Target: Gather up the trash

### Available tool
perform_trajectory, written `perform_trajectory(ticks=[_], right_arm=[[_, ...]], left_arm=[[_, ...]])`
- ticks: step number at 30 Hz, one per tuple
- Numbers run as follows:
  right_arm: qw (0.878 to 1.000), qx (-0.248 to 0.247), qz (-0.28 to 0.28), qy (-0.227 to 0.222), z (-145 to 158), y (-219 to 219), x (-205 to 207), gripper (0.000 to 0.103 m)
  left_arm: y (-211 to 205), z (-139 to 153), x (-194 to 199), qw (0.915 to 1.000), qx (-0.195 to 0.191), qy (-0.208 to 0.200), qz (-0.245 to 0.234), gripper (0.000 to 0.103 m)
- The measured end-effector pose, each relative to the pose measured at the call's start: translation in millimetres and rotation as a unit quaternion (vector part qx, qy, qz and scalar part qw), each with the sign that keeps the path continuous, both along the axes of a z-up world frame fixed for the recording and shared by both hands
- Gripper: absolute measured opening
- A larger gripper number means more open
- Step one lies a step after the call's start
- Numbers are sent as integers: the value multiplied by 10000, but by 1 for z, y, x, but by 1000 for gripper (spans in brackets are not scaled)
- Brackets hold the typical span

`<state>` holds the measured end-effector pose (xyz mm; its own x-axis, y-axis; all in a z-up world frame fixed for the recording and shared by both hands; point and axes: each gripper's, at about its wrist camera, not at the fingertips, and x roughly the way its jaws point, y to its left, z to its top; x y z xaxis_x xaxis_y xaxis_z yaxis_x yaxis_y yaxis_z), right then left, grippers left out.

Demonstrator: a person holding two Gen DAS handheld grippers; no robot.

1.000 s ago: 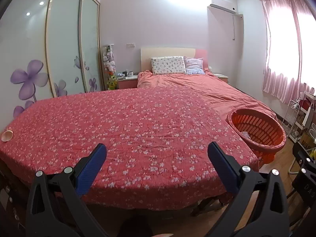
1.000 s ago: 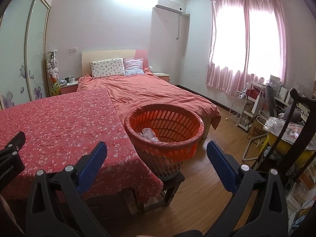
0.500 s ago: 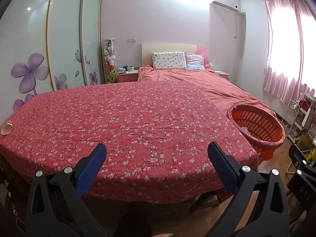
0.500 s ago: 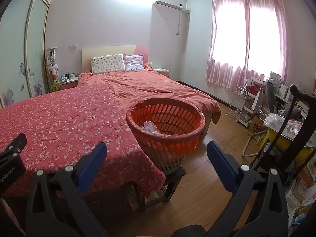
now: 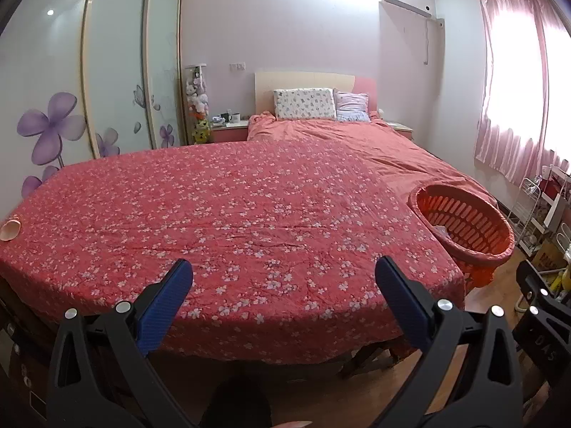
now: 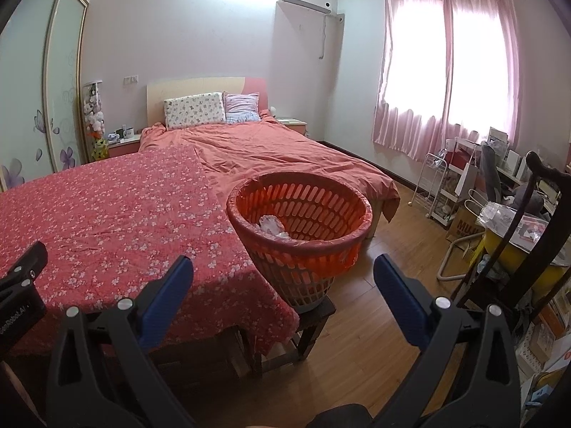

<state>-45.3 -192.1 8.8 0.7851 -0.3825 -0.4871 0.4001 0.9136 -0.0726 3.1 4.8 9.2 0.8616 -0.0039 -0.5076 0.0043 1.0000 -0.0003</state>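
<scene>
Both sets of tongs stand wide apart with nothing between their blue pads. In the left wrist view, the left gripper (image 5: 283,287) hangs over the near edge of the table's red flowered cloth (image 5: 228,214), and the one loose piece of trash to be seen, a small pinkish paper cup (image 5: 10,230) lying on its side, sits at about nine o'clock from those tongs, at the far left edge of the cloth and well apart from them. The orange basket (image 5: 474,228) stands at about two o'clock from the left tongs, just past the cloth's right corner, with a bit of white crumpled trash inside it; the black body of the right gripper (image 5: 546,324) shows at about four o'clock in this view. In the right wrist view, the right gripper (image 6: 283,285) points at the basket (image 6: 342,214), which sits at about twelve o'clock, near and just above the gap between the tongs, perched on a small dark wooden stool (image 6: 314,324) beside the table. A crumpled white wad (image 6: 273,226) lies in the basket's bottom. The cup cannot be seen from this side. Part of the left gripper (image 6: 21,285) shows at nine o'clock, over the cloth (image 6: 107,214).
</scene>
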Motion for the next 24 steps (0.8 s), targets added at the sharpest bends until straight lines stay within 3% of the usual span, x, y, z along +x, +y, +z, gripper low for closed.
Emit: perform_trajectory(ticks=[24], right_arm=[[10000, -1, -36, 28, -2, -4, 1, 99]], left_arm=[[-1, -1, 4, 9997, -112, 165, -115, 101]])
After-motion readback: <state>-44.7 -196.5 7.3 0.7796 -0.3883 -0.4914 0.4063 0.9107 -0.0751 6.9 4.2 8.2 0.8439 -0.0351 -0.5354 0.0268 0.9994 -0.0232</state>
